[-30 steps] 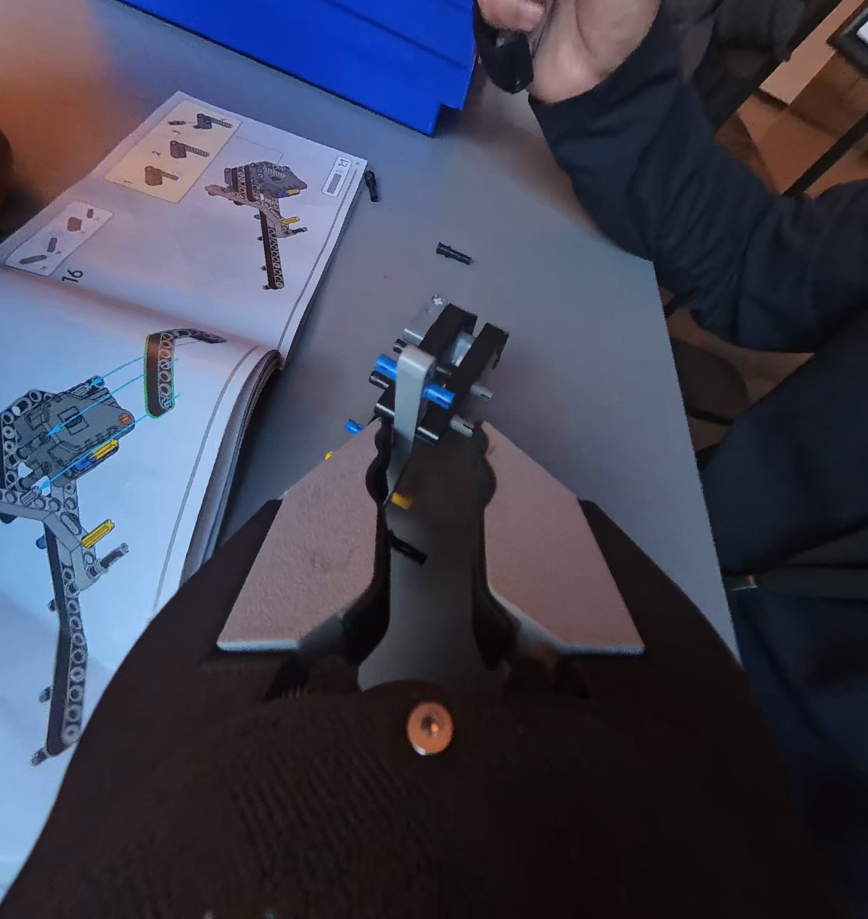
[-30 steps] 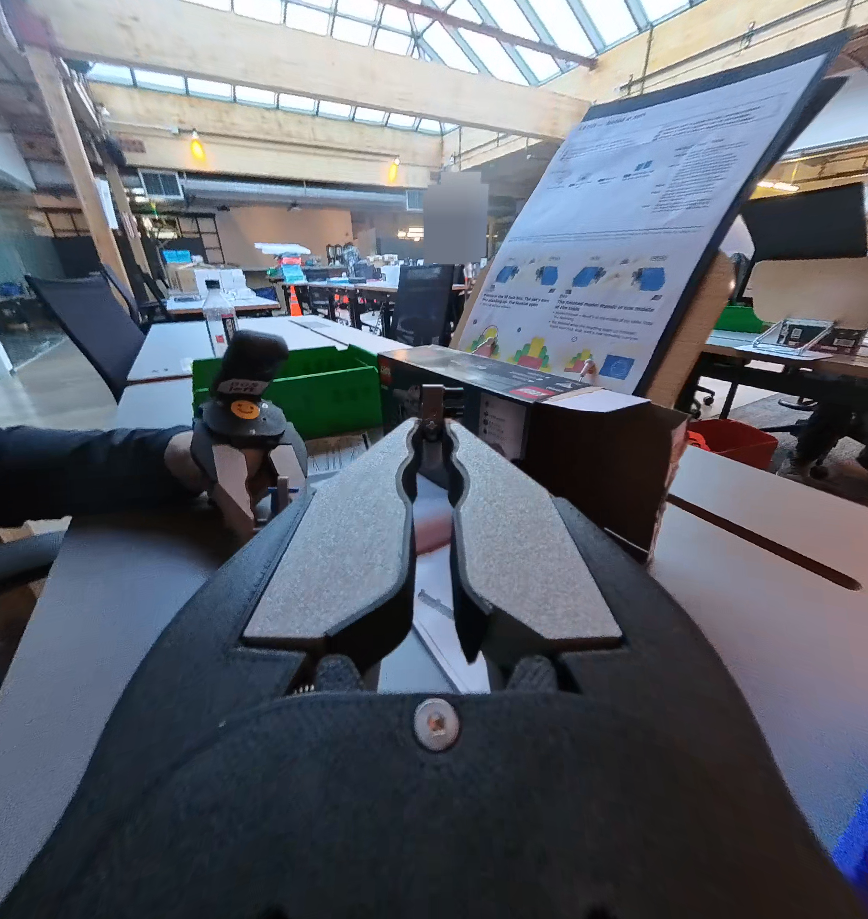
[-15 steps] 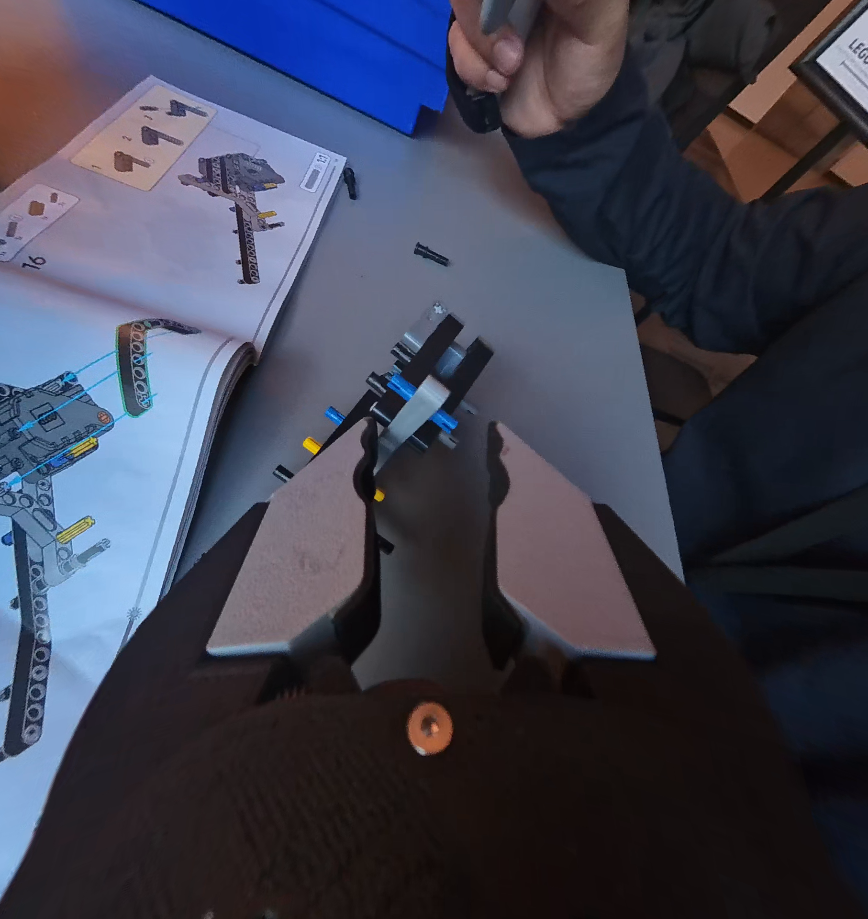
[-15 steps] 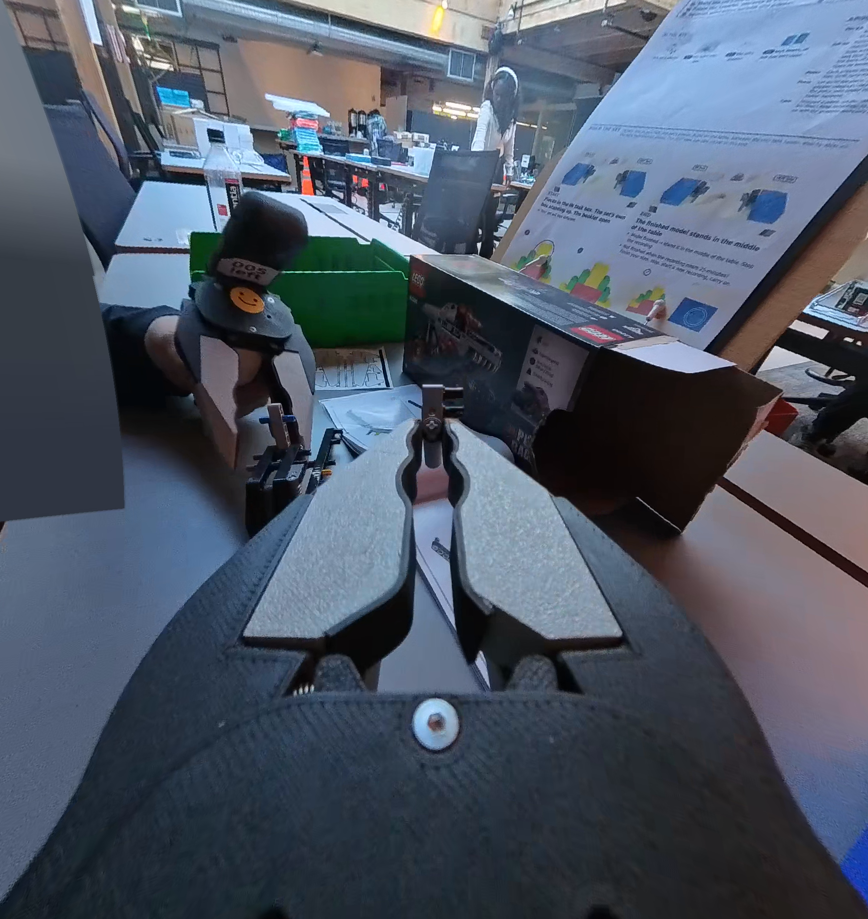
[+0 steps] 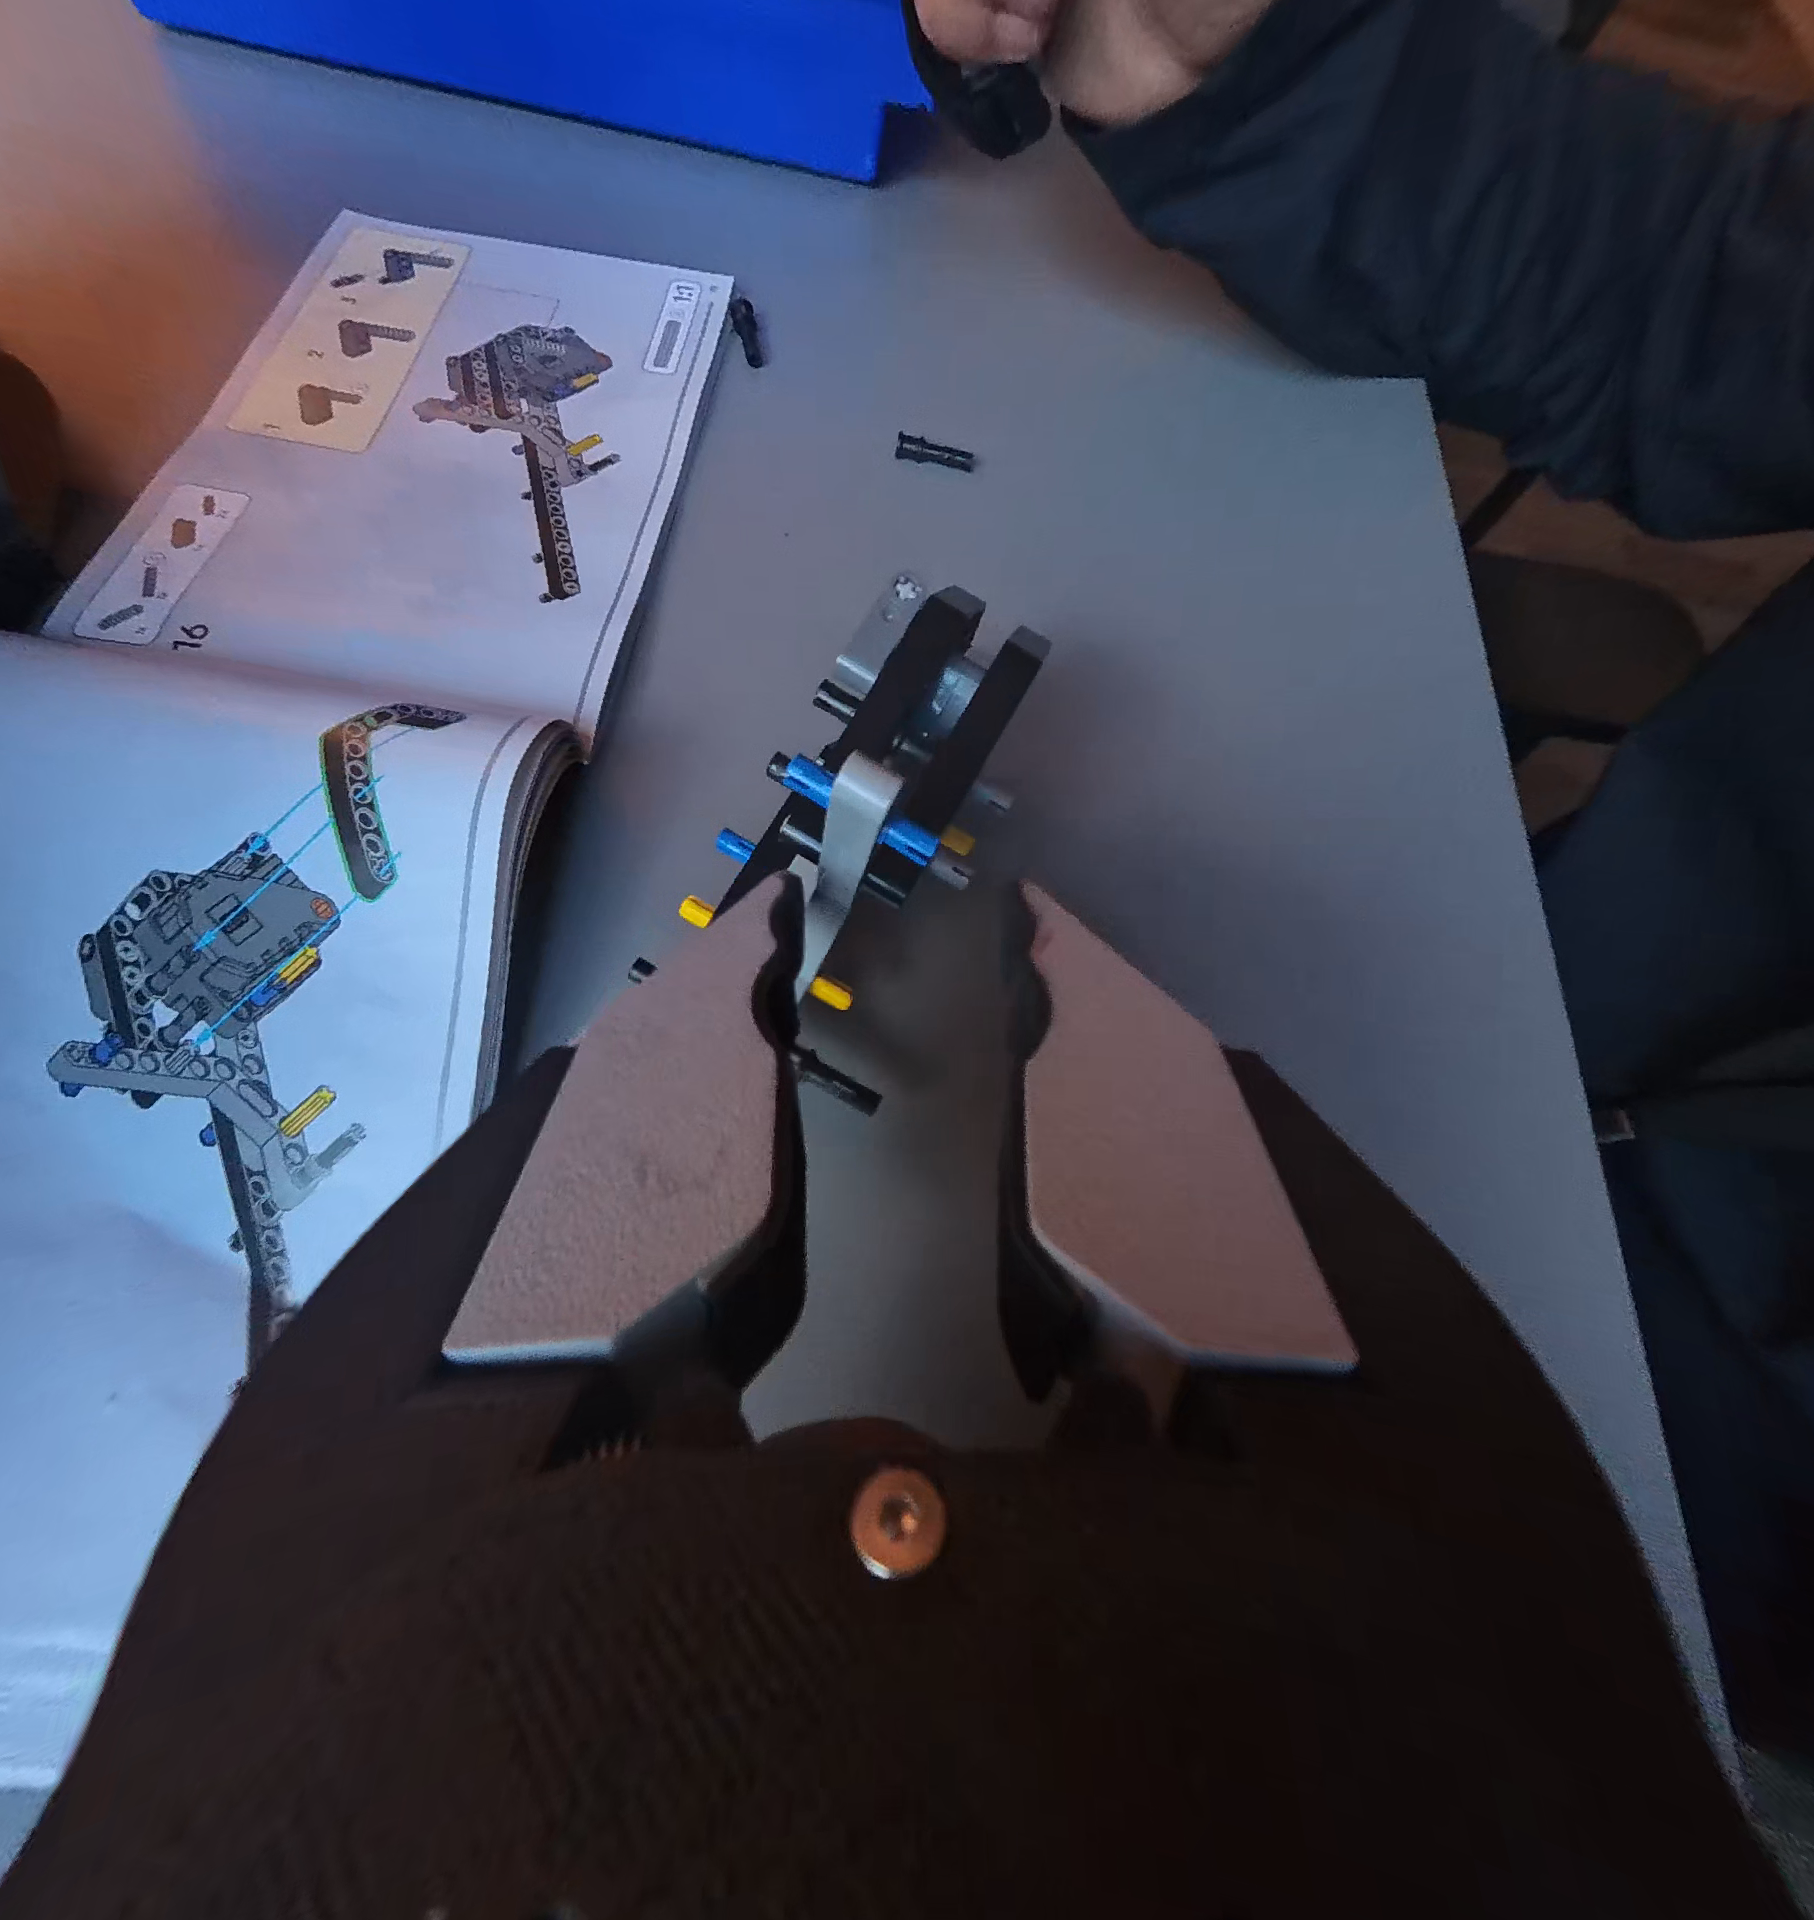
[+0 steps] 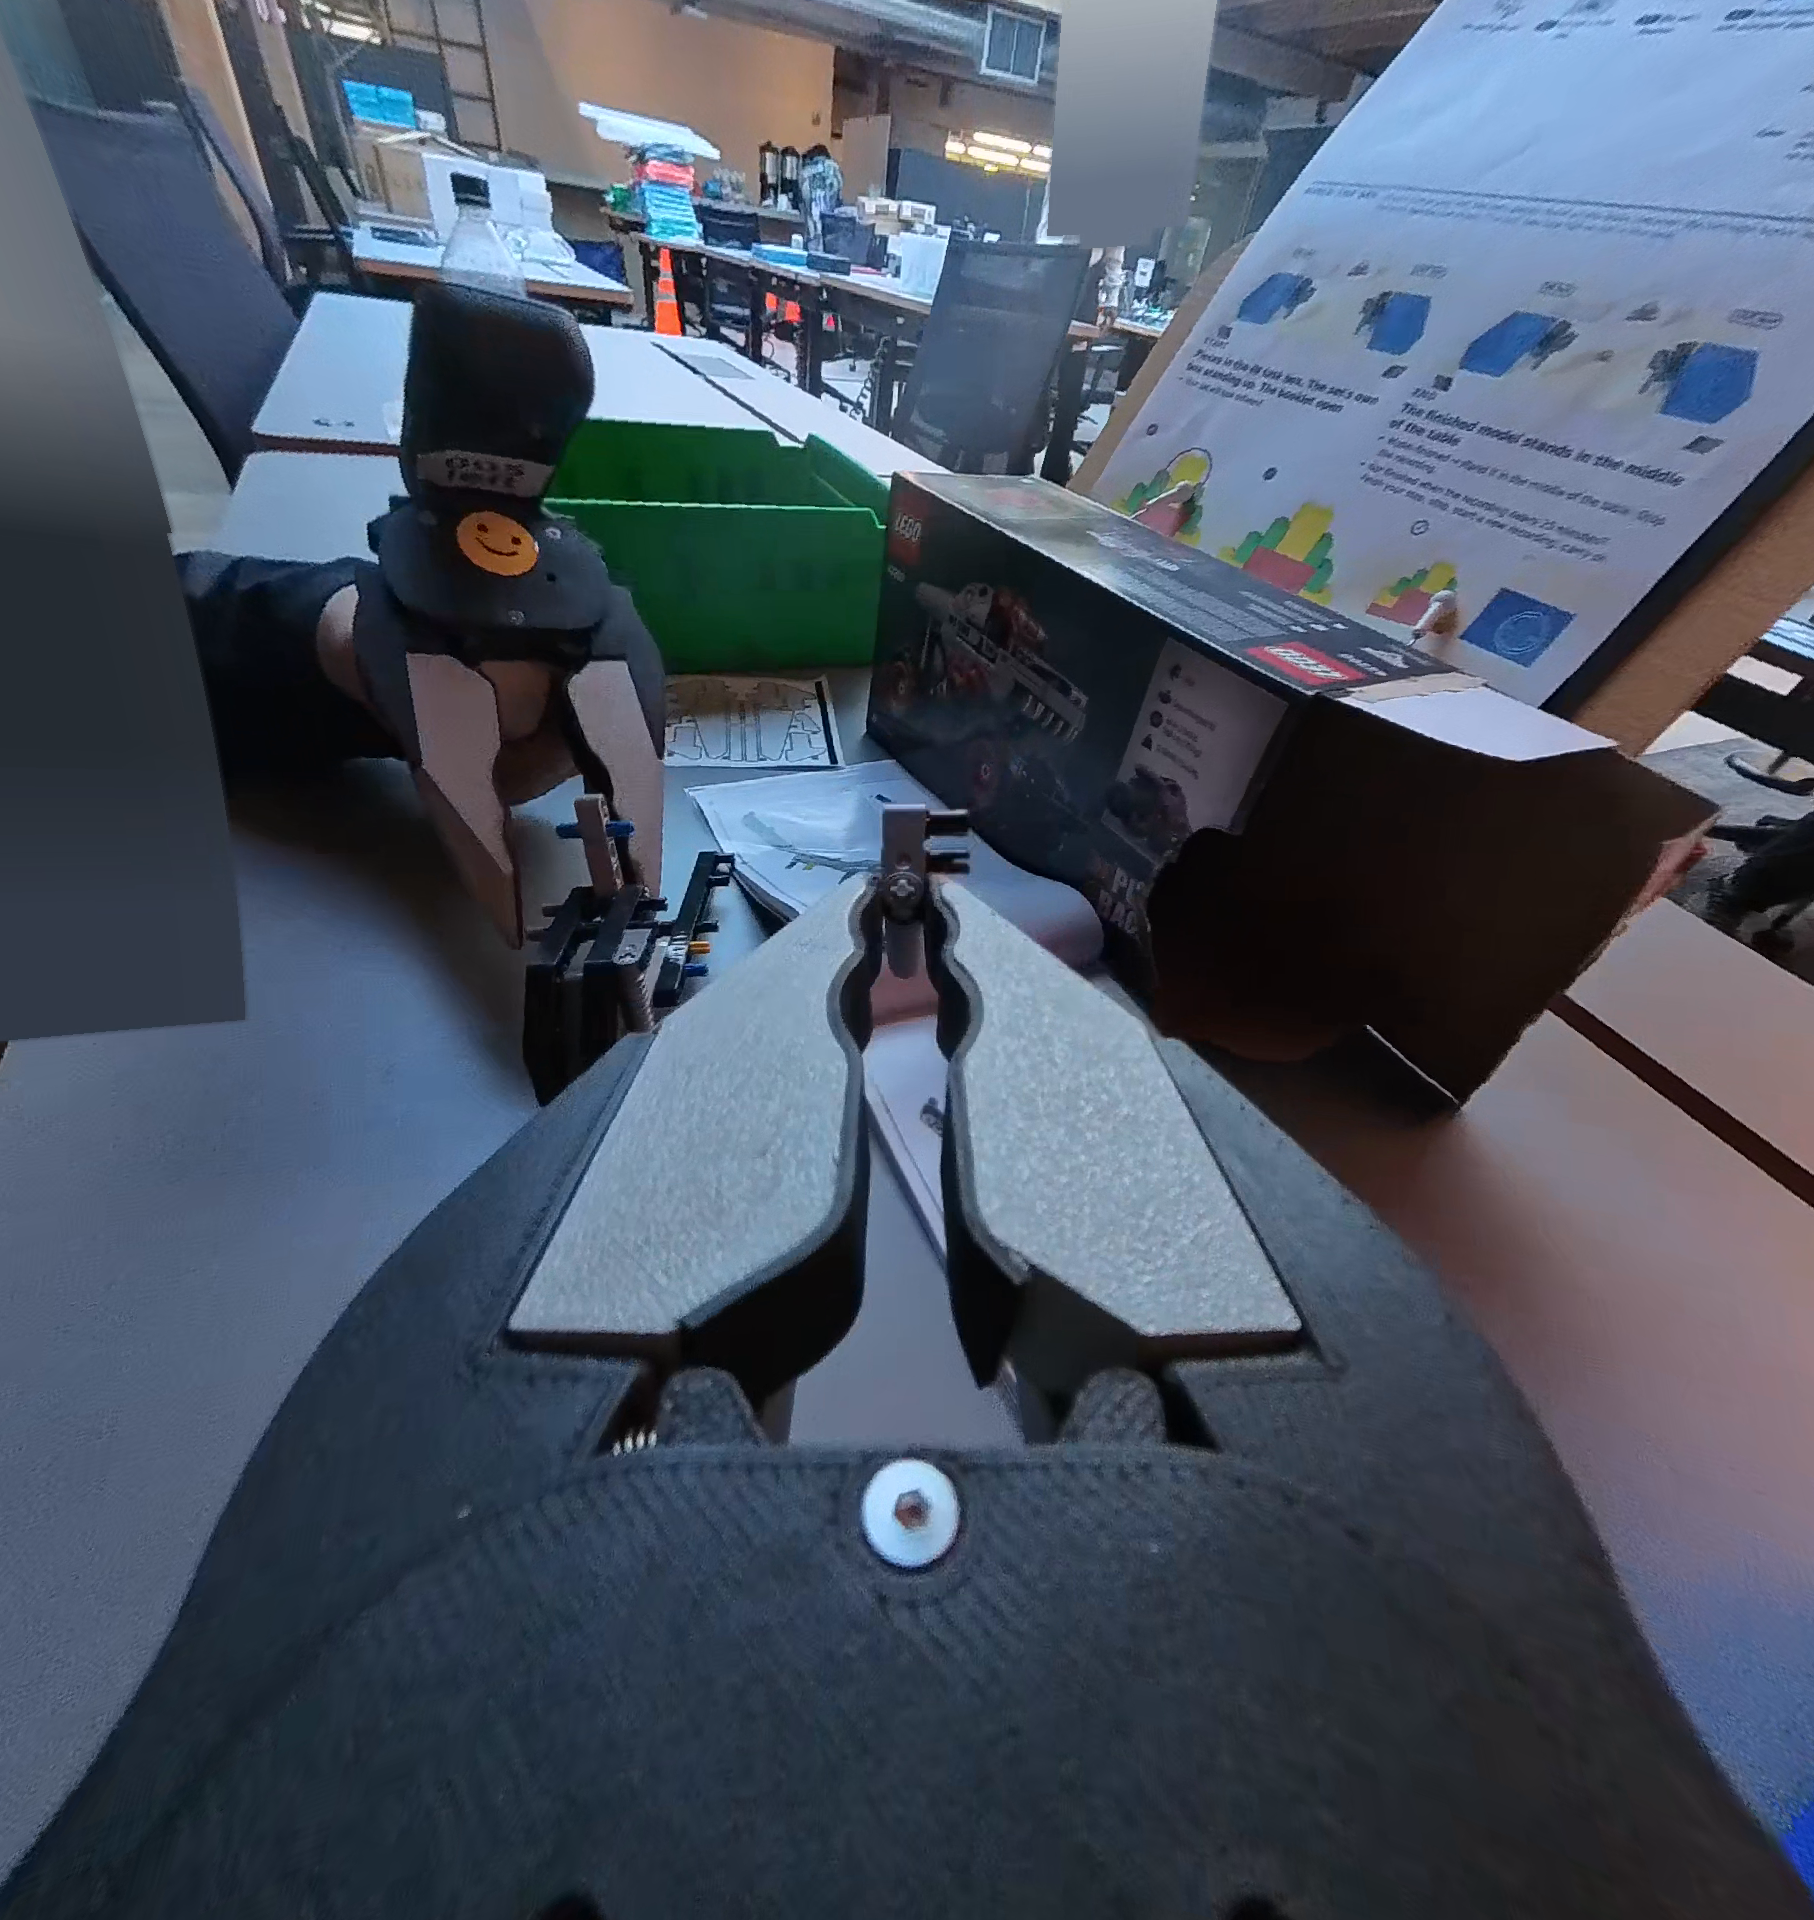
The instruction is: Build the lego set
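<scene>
1. Where the grey table (image 5: 1246,540) is meeting the open instruction booklet (image 5: 259,935), the partly built model (image 5: 882,769) is standing upright: two black beams are flanking a grey core, with blue pins, yellow pins and a light grey beam sticking out.
2. The left gripper (image 5: 898,914) is hovering over the model's near end with its jaws spread apart, gripping nothing; one finger (image 5: 674,1122) is sitting right against the light grey beam.
3. The right gripper (image 6: 901,904) is pinching a small grey piece (image 6: 901,842) with black pins on its side, its jaws nearly closed around it, raised clear of the table and to the right of the model (image 6: 612,935).
4. Two loose black pins are lying on the table beyond the model: one (image 5: 934,452) in the open, another (image 5: 749,330) just beside the booklet's far corner.
5. A blue bin (image 5: 570,73) is sitting at the table's far edge.
6. From the right wrist view, the dark set box (image 6: 1142,707), a green bin (image 6: 716,530) and a leaning instruction board (image 6: 1557,312) are crowding the space behind the model.
</scene>
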### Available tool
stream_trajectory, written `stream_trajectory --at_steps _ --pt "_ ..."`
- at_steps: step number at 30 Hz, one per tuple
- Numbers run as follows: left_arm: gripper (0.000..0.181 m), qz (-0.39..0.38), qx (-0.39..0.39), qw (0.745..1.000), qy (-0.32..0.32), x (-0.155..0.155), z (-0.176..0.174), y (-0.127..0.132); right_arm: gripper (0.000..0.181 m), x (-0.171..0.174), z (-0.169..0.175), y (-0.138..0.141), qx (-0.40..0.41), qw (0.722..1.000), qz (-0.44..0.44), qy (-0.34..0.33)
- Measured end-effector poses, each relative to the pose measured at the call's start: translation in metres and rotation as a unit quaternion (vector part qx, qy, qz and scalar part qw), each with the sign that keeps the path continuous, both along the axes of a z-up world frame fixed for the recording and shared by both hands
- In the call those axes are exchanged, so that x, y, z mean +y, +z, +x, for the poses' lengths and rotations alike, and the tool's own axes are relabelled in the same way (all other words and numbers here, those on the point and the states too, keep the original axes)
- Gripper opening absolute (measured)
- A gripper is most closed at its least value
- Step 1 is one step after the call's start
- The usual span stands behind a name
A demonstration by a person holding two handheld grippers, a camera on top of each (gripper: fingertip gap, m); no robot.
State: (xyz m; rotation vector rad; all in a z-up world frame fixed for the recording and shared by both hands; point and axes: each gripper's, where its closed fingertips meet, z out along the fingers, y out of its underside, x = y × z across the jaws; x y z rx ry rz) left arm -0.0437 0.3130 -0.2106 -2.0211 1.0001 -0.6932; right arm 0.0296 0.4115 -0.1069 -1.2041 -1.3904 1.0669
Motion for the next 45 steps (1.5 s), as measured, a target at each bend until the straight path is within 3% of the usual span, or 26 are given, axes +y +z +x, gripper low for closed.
stream_trajectory --at_steps 3,10,13,16,21,23,45 --pt "0.034 -0.001 -0.003 1.000 0.001 0.001 0.002 -0.002 0.005 -0.011 -0.004 -0.007 -0.015 0.999 -0.004 0.030" --pt "0.028 0.012 0.011 1.000 -0.003 -0.001 0.001 -0.002 0.004 -0.070 -0.008 -0.032 -0.081 0.980 0.005 0.184" --pt "0.027 0.006 0.007 1.000 0.002 0.000 0.002 -0.001 0.004 -0.062 -0.010 -0.042 -0.108 0.981 0.036 0.159" --pt "0.027 -0.026 -0.029 0.999 0.028 0.003 0.002 0.001 0.004 -0.064 -0.008 -0.039 -0.100 0.980 0.014 0.170" --pt "0.028 -0.152 -0.190 0.966 0.088 0.013 0.004 0.011 0.004 -0.060 -0.016 -0.054 -0.129 0.979 -0.018 0.157" --pt "0.018 -0.180 -0.224 0.954 0.084 0.013 0.004 0.011 0.005 -0.064 -0.017 -0.058 -0.133 0.975 -0.044 0.173" --pt "0.000 -0.177 -0.236 0.947 0.126 0.031 -0.005 0.008 0.004 -0.045 -0.026 -0.084 -0.162 0.955 -0.192 0.157"
